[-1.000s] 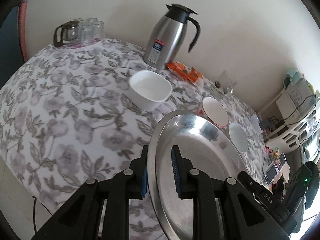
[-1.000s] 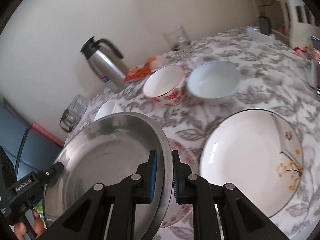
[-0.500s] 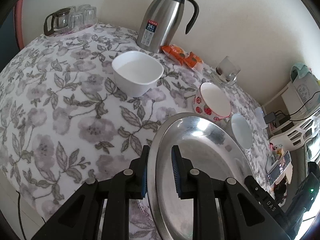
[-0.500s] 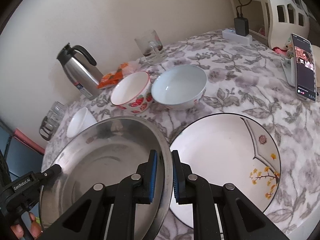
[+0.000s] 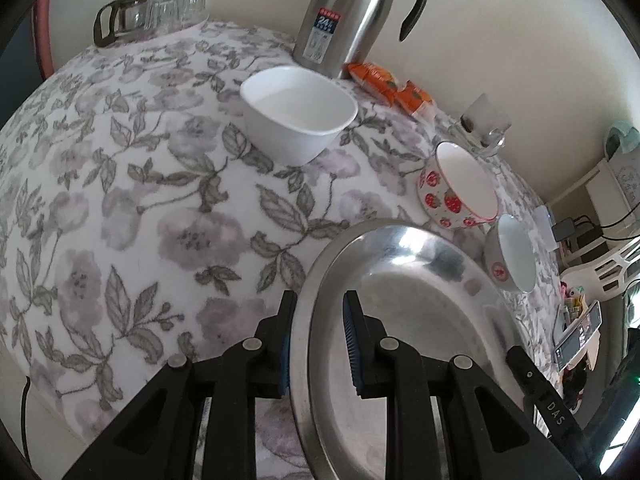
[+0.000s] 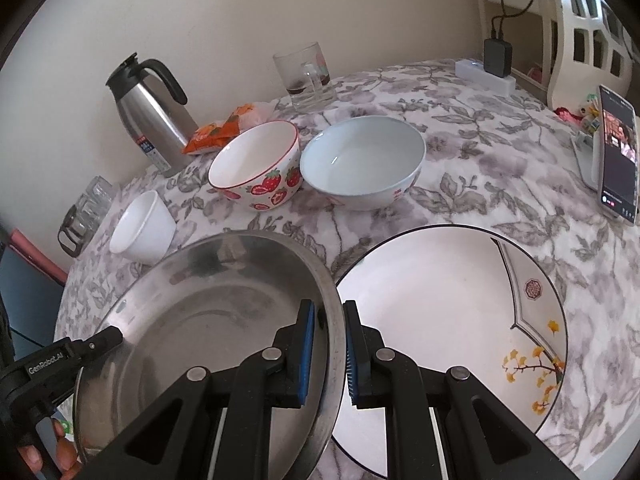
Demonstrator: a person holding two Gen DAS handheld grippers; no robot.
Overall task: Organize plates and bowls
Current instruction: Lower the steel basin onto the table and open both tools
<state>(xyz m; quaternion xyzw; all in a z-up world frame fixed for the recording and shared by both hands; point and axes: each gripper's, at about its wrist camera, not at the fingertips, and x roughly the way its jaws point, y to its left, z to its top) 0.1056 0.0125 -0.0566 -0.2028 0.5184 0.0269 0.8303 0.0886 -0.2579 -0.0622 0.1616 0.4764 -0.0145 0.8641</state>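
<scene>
Both grippers hold one steel plate [image 5: 404,320] [image 6: 208,320] by opposite rims, just above the floral tablecloth. My left gripper [image 5: 318,344] is shut on its left rim; my right gripper [image 6: 327,350] is shut on its right rim. To the right of the steel plate lies a big white plate [image 6: 448,320] with a yellow branch design; the steel plate's edge overlaps it. Farther back stand a strawberry bowl [image 6: 256,168] [image 5: 456,184], a pale blue bowl [image 6: 362,162] [image 5: 510,256] and a small white bowl [image 5: 298,114] [image 6: 142,224].
A steel thermos jug [image 5: 344,12] [image 6: 150,120], orange snack packets [image 5: 384,80], a glass mug [image 6: 306,76] and a glass pot with cups [image 5: 148,12] stand along the wall. A phone [image 6: 616,152] leans at the right table edge. A hand [image 6: 48,452] shows at lower left.
Both grippers have sunk toward the table with the steel plate, and the views tilt down. The bowls and white plate look closer; the patterned plate under the steel one is now covered.
</scene>
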